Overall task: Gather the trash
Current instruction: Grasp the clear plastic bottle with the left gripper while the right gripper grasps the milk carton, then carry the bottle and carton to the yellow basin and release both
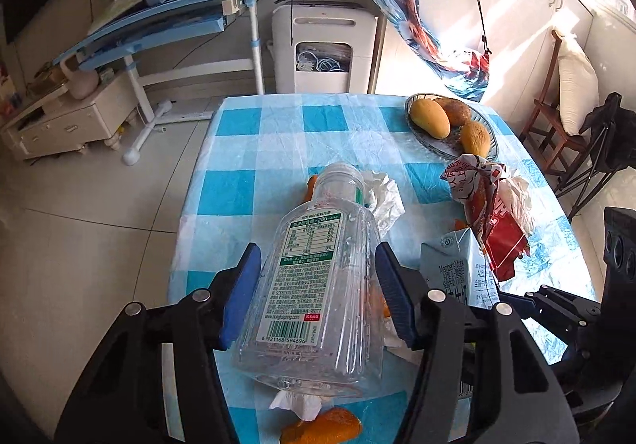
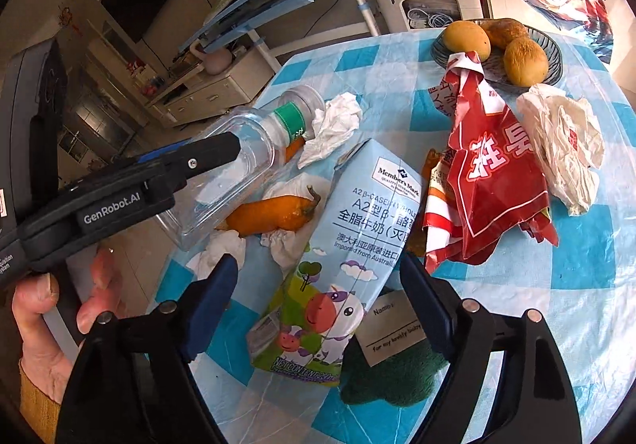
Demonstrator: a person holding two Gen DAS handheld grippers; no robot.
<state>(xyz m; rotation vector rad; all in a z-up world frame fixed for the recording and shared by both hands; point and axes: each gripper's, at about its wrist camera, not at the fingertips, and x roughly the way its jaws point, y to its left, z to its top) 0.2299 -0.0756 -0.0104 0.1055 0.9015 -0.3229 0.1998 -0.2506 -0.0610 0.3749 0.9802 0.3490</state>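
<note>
My left gripper is shut on a clear plastic bottle and holds it over the checked table; it also shows in the right wrist view with the left gripper's finger across it. My right gripper is open around a light-blue milk carton lying on the table, also seen in the left wrist view. A red snack bag, a crumpled white plastic bag, orange peel and crumpled tissues lie around it.
A dish of fruit stands at the table's far side. A green plush item with a name tag lies under the carton. A blue desk, a white appliance and a wooden chair stand beyond the table.
</note>
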